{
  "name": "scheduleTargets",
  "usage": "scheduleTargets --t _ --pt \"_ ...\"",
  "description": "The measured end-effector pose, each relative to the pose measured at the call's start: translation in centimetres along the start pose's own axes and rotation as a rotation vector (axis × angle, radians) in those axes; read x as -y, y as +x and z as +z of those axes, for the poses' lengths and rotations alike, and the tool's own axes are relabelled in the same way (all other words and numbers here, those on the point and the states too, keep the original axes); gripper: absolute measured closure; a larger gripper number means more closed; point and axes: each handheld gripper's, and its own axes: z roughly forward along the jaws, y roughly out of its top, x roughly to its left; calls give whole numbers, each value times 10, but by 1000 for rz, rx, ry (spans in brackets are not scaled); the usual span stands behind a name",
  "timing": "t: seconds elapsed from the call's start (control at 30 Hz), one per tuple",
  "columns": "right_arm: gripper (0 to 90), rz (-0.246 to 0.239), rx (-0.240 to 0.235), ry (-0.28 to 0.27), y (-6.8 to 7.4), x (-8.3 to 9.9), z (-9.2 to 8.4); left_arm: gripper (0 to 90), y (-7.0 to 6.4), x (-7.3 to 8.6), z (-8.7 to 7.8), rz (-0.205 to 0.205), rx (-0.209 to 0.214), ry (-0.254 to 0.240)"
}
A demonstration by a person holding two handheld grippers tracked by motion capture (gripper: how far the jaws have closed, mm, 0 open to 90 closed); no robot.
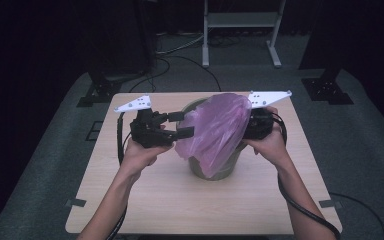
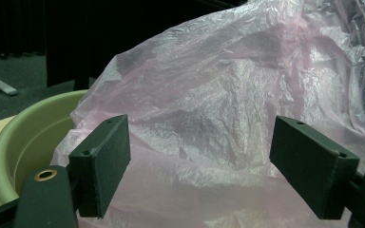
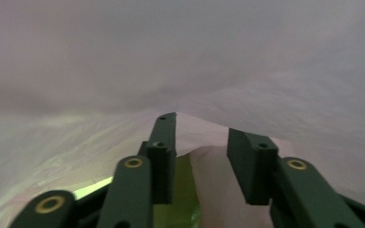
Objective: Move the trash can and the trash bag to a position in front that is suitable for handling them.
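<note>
A pale green bucket (image 1: 219, 171) stands in the middle of the wooden table (image 1: 145, 200). A crumpled pink see-through plastic bag (image 1: 216, 129) rises over its mouth and hangs down its front. My left gripper (image 1: 184, 124) is open at the bag's left side, jaws pointing right; in the left gripper view the left gripper (image 2: 199, 130) has its jaws wide apart, with the bag (image 2: 228, 85) right behind them and the bucket rim (image 2: 9, 142) to the left. The bag covers my right gripper (image 3: 202, 129); its jaws stand a little apart with a fold of film between them.
The bucket takes up the table's centre, with bare wood in front and at both sides. On the floor behind stand a white frame (image 1: 240, 20), two black stand feet (image 1: 97, 92) (image 1: 327, 87) and loose cables (image 1: 180, 47).
</note>
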Motion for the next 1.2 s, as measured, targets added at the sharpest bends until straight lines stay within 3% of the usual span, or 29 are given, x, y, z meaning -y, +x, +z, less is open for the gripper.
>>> scheduleTargets --t 0.33,0.63,0.8,0.97,1.2 --pt "545 16 19 -4 -5 16 -17 201 -4 5 -1 22 1 18" --pt "434 34 89 -10 -12 29 -40 201 -1 18 -6 7 1 31" --pt "360 11 124 -38 -14 27 -49 201 0 20 -8 6 1 29" --pt "353 -26 110 -25 -9 17 -42 201 -1 20 -9 9 2 26" --pt "379 -37 64 -26 -1 8 -19 201 -3 19 -13 18 8 20"
